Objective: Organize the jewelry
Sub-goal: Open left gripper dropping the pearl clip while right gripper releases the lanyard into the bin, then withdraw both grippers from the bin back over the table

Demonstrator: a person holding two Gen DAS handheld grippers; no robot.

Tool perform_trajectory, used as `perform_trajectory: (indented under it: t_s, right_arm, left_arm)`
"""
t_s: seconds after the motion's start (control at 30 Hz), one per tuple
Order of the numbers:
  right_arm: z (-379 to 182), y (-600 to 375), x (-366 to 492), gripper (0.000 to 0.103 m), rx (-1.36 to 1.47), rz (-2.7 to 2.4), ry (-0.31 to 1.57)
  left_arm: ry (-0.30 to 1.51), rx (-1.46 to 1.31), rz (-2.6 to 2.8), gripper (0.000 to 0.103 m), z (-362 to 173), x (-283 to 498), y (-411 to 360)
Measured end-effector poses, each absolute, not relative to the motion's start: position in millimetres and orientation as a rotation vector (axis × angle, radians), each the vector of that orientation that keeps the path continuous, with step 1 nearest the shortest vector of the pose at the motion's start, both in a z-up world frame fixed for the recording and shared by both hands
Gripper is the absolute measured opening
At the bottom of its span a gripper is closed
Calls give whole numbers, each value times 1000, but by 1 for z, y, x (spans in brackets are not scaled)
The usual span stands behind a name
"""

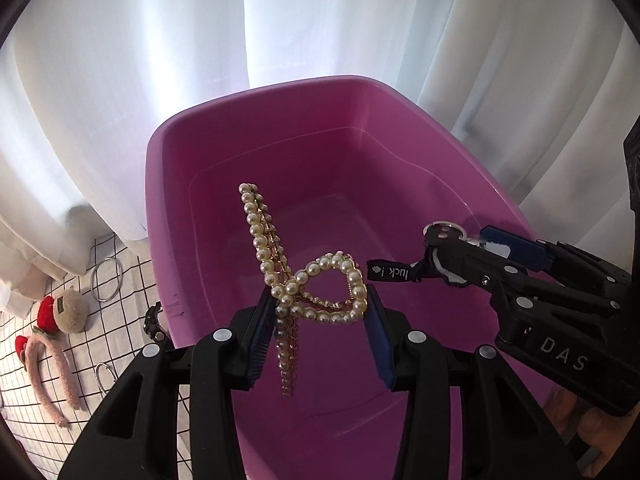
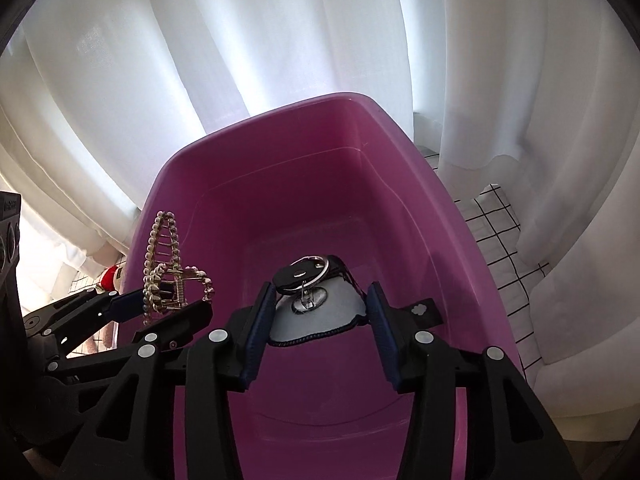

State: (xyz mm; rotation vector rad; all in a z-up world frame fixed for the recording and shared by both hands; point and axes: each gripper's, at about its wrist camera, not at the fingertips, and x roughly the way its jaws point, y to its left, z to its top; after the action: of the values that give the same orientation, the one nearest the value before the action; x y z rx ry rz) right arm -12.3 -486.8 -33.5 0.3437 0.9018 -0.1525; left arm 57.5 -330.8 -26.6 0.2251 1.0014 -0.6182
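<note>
Drop-off step, by the looks of it: a pearl hair claw clip [image 1: 304,280] is clamped in the left claw [image 1: 320,332] and a keychain charm [image 2: 310,300] in the right claw [image 2: 320,320], both held over the pink tub [image 1: 192,128]. Releasing is probably what's called for next.

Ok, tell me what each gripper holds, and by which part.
Left gripper pinches the pearl hair claw across its looped handle end. Right gripper clamps a keychain charm by its grey fabric body.
</note>
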Motion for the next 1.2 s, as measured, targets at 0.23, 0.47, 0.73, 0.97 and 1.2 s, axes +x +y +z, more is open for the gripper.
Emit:
perform_trajectory:
  t_s: [0.23,0.47,0.73,0.97,1.2]
  right_arm:
    - [-27,-491,-13,52,348,-138,888]
    - [-19,-492,-14,53,373,-127,871]
    - [9,-478,-29,57,420,-80,775]
    - [28,-436,-34,63,398,-19,712]
    - [36,-382,-19,63,375,54,720]
  left_arm:
    - [928,244,-595,72,-13,52,-331]
    - [924,232,-588,77,-6,54,-326]
    - [858,161,-573,95,15,43,-295]
    - [829,70,-549,97,26,35,-236]
    - [834,-6,-449,97,25,40,-161]
